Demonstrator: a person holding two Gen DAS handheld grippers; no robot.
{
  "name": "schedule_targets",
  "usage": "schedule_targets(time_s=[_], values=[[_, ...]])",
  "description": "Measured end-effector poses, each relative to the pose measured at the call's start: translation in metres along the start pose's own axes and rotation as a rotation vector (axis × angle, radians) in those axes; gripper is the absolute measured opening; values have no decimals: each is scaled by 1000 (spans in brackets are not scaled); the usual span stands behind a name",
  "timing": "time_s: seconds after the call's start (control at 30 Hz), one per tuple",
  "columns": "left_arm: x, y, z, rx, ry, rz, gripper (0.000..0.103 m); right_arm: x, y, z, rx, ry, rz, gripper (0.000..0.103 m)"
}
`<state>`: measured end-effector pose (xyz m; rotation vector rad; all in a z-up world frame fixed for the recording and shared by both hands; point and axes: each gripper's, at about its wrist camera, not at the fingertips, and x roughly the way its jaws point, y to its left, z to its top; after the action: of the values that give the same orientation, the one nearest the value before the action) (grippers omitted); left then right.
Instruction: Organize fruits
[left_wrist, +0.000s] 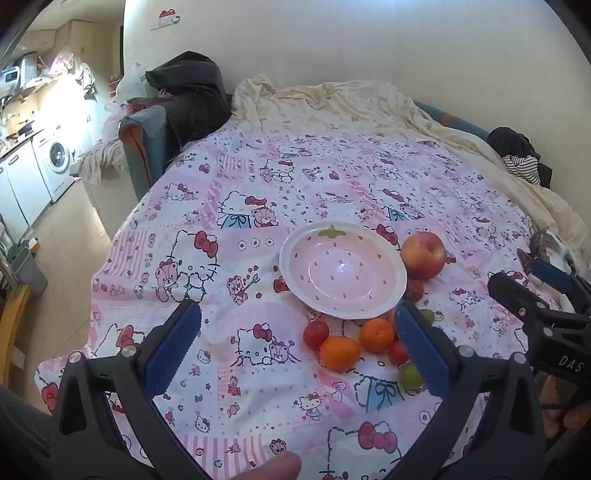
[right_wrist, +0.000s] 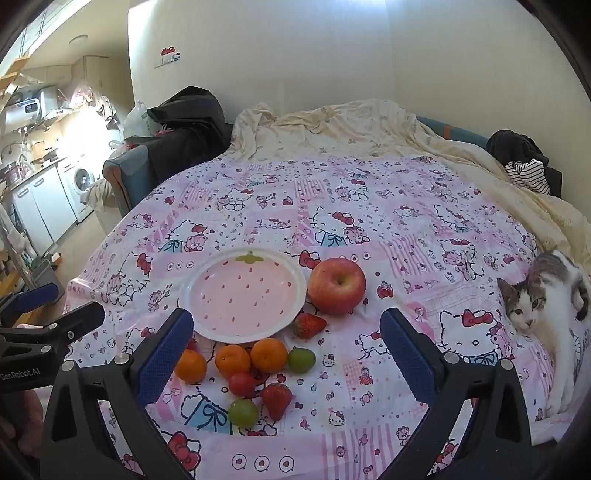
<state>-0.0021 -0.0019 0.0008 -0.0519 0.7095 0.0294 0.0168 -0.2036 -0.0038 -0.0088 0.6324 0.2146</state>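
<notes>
Both claws wide open w/ nothing held, left gripper (left_wrist: 297, 345) & right gripper (right_wrist: 286, 343) hovering over fruit cluster below empty plate (right_wrist: 192, 295) at frame centre, apple (right_wrist: 336, 286) beside it; right finger (left_wrist: 421, 350) hides part of a tangerine & green fruit, cat (right_wrist: 546, 306) cut off at right edge.

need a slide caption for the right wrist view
Open right gripper above an empty strawberty-print plate, apple, oranges and strawberries on a cartoon-print sheet, cat watching.

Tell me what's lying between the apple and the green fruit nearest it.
A strawberry, just below the apple and above the green fruit, beside the plate; the right wrist view shows it best.
</notes>
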Motion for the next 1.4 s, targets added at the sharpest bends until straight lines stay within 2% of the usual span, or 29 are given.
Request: schedule_targets(time_s=[0.27, 0.3, 0.4, 1.4], values=[[-5, 4, -2, -31, 8, 23, 103, 0, 0, 0, 2, 3, 1, 103], [3, 6, 2, -36, 11, -5, 103, 0, 0, 0, 2, 3, 2, 103], [1, 8, 3, -46, 7, -2, 103, 0, 0, 1, 0, 1, 0, 103], [1, 9, 4, -47, -3, -1, 103, 2, 0, 0, -2, 4, -1, 103]])
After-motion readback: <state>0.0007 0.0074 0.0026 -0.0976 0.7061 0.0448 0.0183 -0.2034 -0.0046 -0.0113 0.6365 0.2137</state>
